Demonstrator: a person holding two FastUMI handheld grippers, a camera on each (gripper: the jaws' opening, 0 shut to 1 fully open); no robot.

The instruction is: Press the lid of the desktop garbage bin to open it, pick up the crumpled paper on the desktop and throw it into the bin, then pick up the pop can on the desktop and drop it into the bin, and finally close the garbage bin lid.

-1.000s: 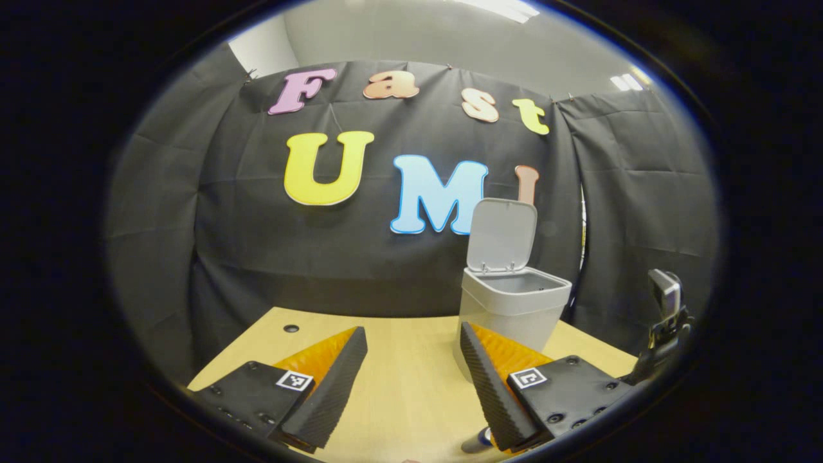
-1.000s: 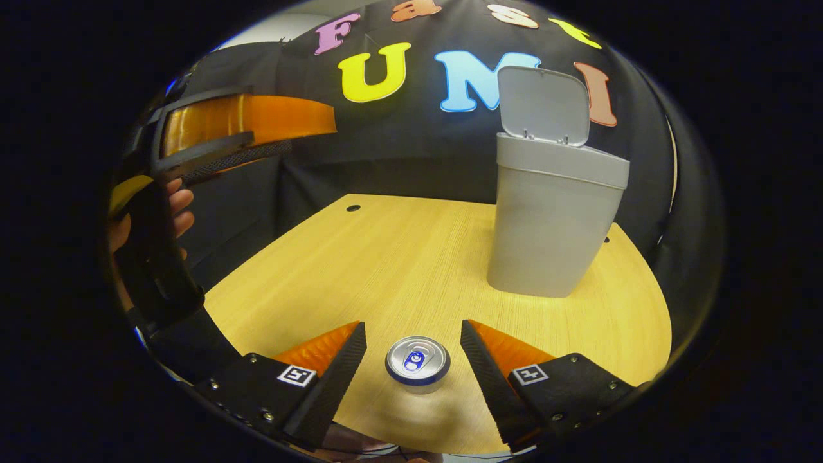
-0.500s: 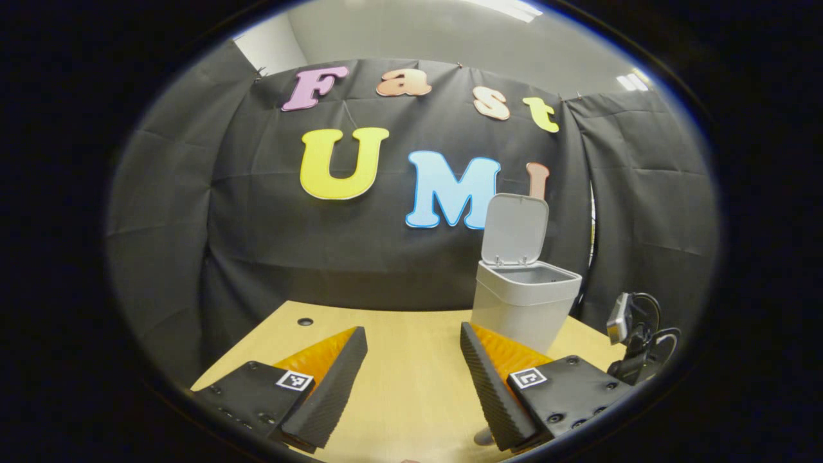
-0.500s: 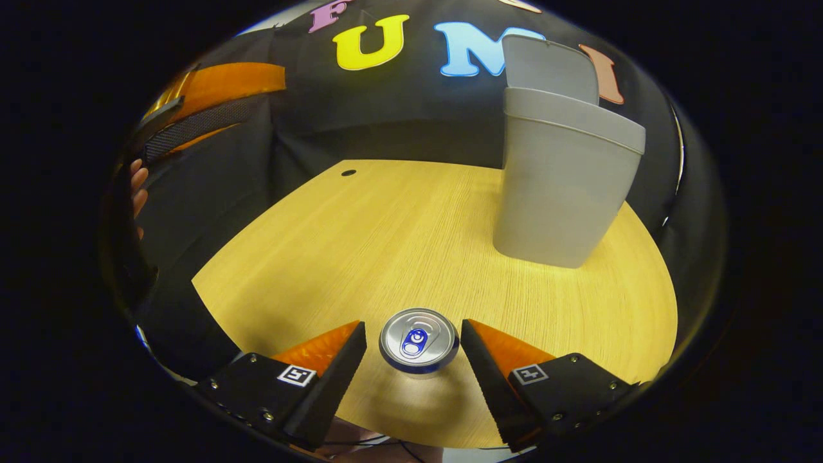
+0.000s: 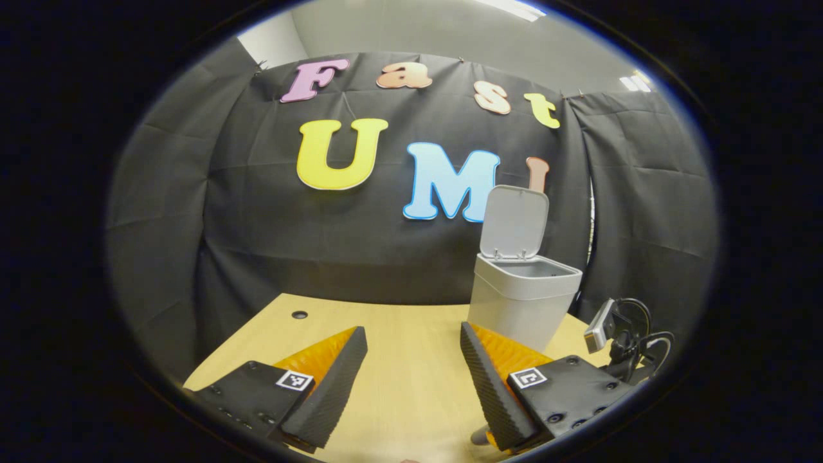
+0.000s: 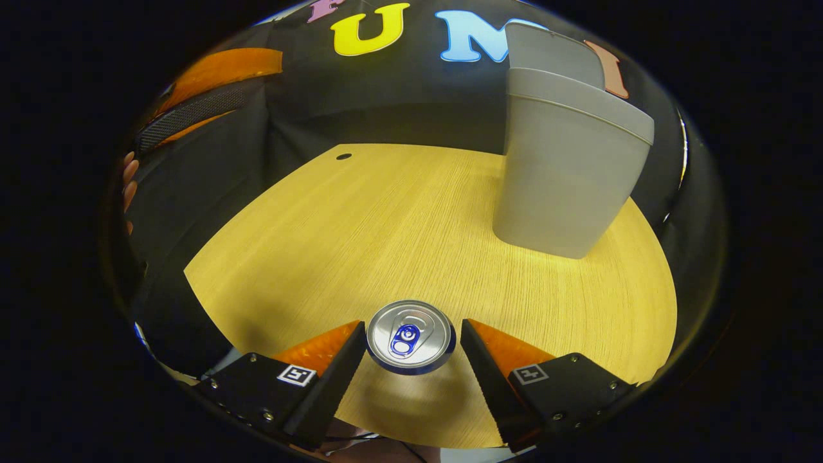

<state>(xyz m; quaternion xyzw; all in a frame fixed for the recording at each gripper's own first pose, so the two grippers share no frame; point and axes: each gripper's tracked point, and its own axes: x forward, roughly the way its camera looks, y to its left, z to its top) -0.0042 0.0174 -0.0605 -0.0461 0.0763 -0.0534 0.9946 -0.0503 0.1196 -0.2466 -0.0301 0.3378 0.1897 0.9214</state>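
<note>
The right gripper [image 6: 411, 341] straddles the can [image 6: 411, 336] on the tabletop [image 6: 411, 225], jaws wide, ready to squeeze; bin [image 6: 566, 167] lid up, left gripper [image 5: 411, 366] parked wide apart

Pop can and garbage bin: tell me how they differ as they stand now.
The pop can is small, round and shiny metal; the garbage bin is tall, boxy and matte grey. The pop can stands between the right gripper's open fingers; the garbage bin stands farther back, apart from it. The bin's lid is raised. Both stand upright on the wooden table.
</note>
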